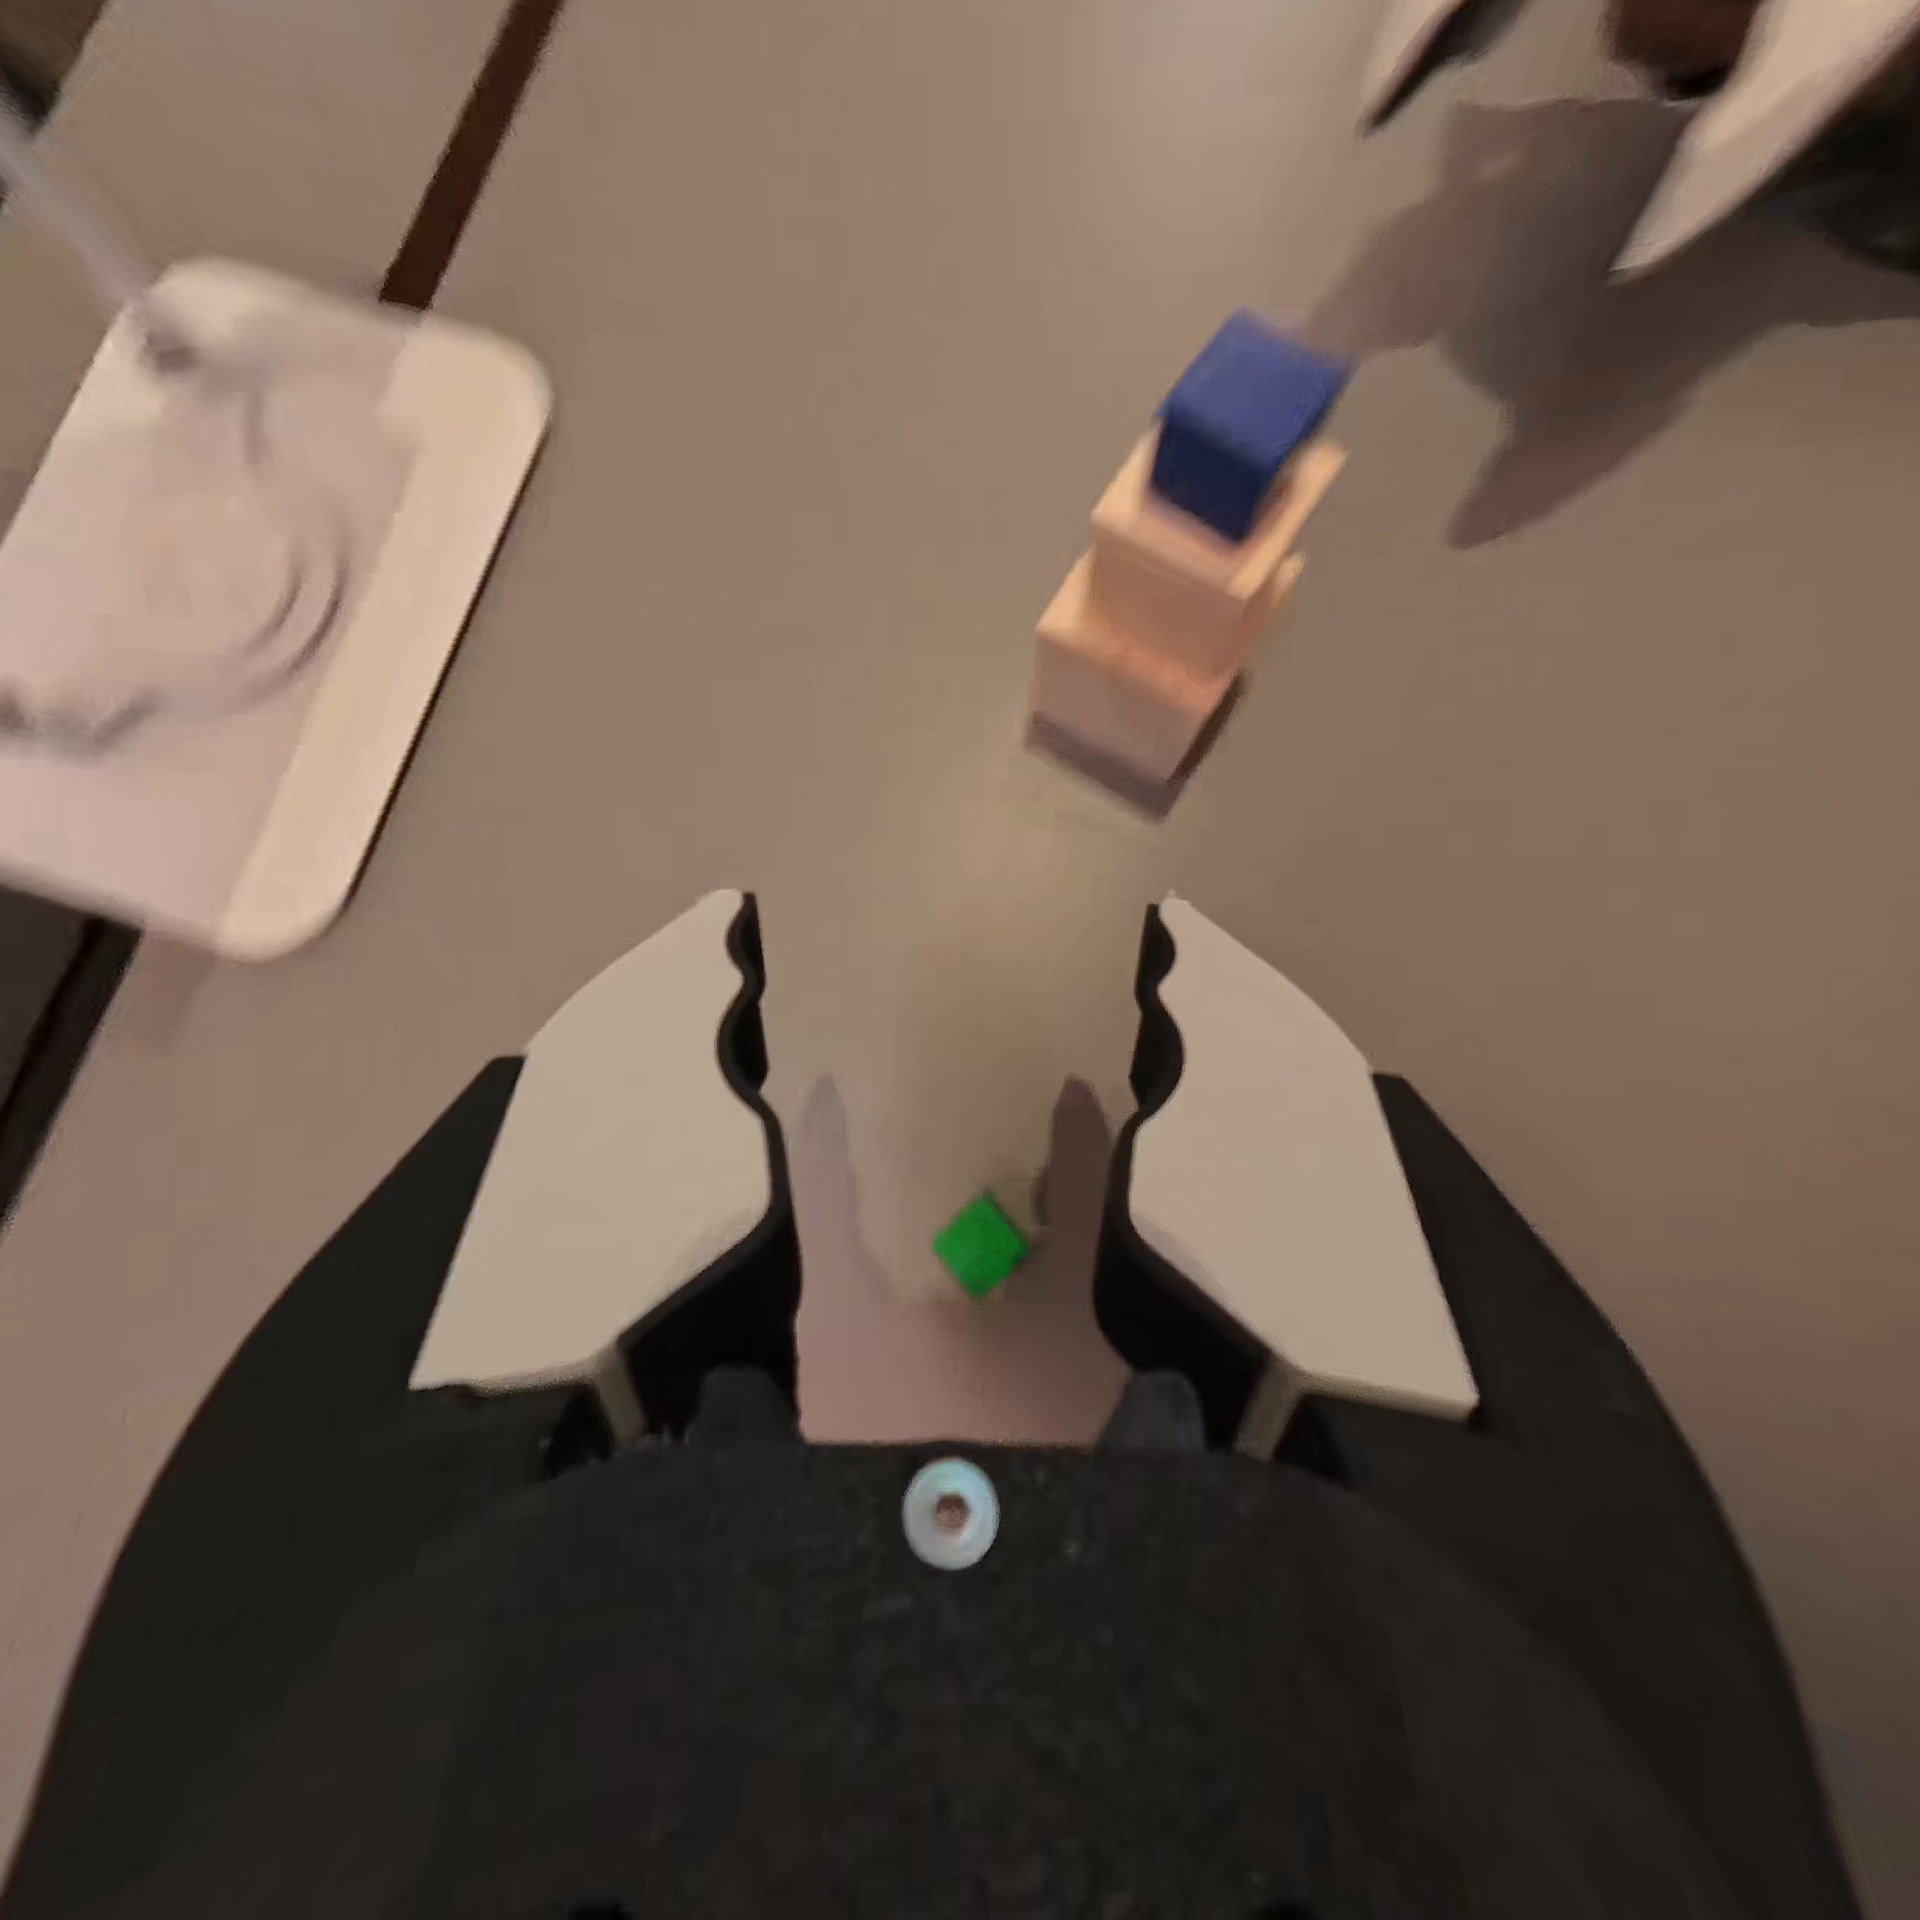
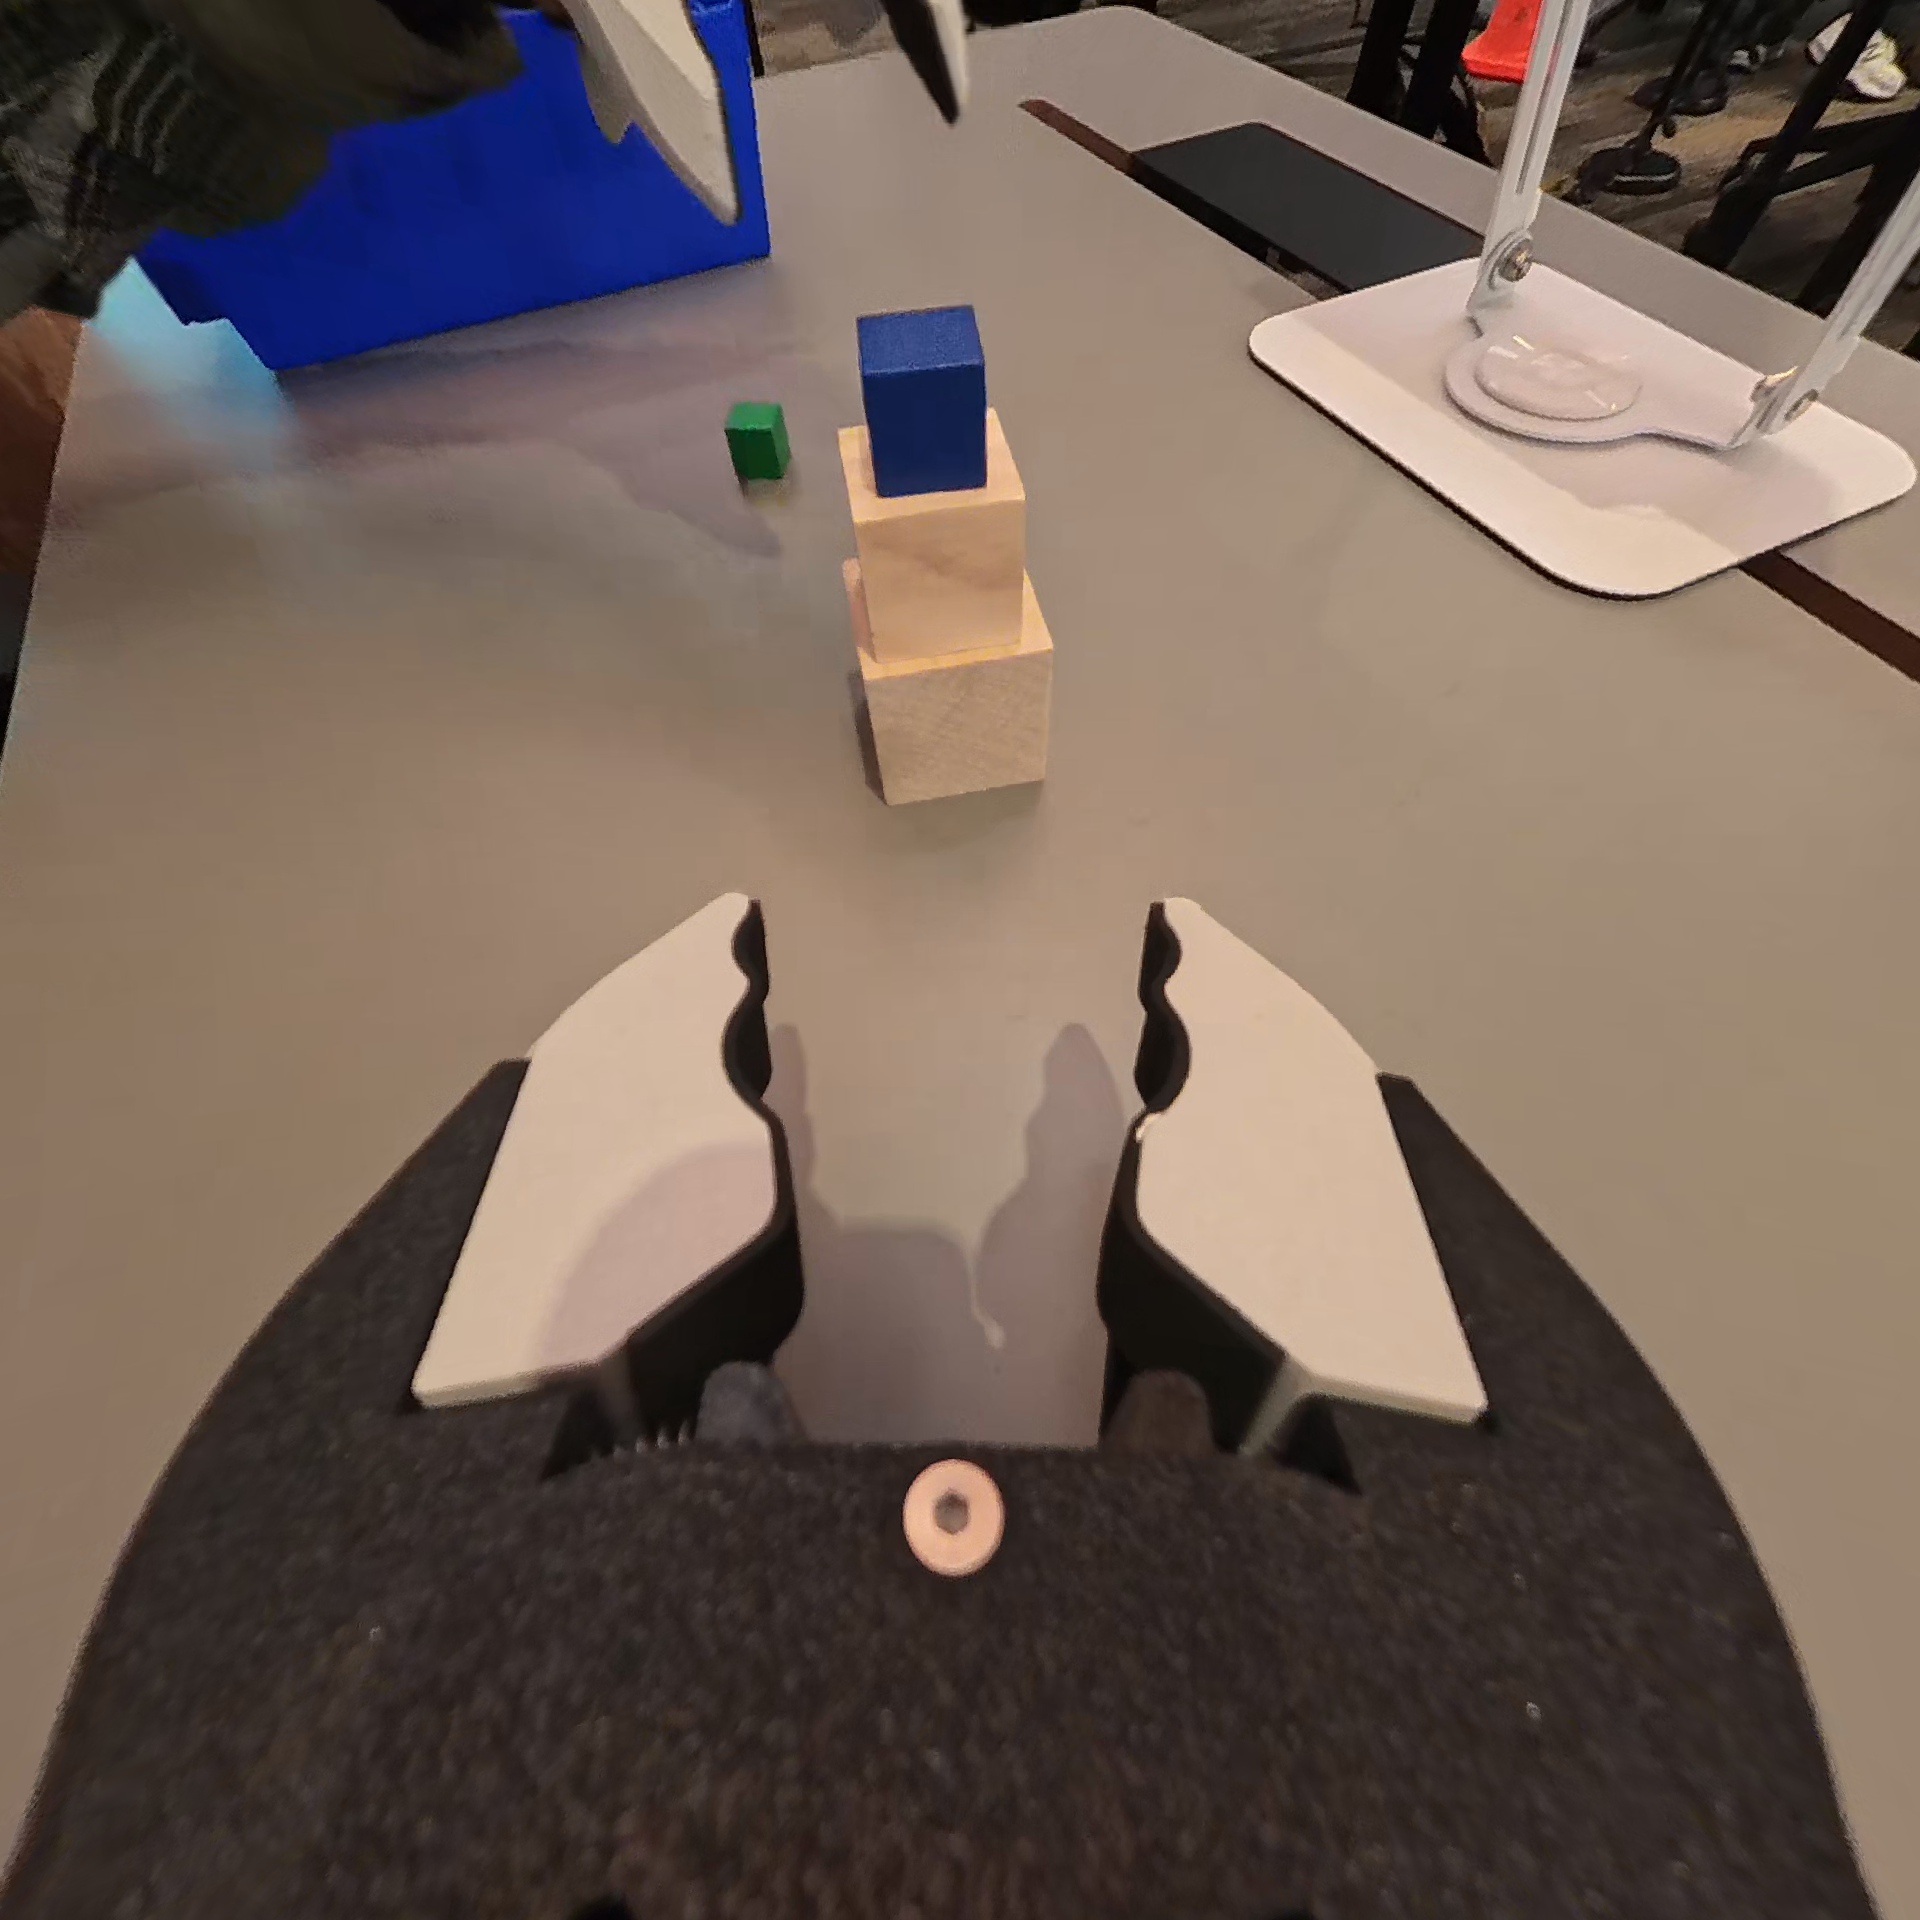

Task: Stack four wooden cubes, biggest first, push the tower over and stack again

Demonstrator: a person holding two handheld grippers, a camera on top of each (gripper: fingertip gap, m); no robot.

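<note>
On the grey counter [image 2: 416, 831] stands a tower of three: the large wooden cube [image 2: 961, 727] at the bottom, a smaller wooden cube [image 2: 940, 540] on it, the blue cube [image 2: 923, 400] on top. The green cube [image 2: 758, 442] sits apart, just beside the tower. The left claw [image 1: 951, 1039] hangs spread and empty above the green cube, and the right claw [image 2: 951, 1039] is spread and empty too.

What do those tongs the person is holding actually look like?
Both pairs look alike. The right tongs have two pale grey, wedge-shaped fingers with wavy black rubbery inner edges, set in a rough black rounded body with a small pale washer at its centre. The left tongs match. No cables show. A dark patterned sleeve appears behind the left pair.
</note>
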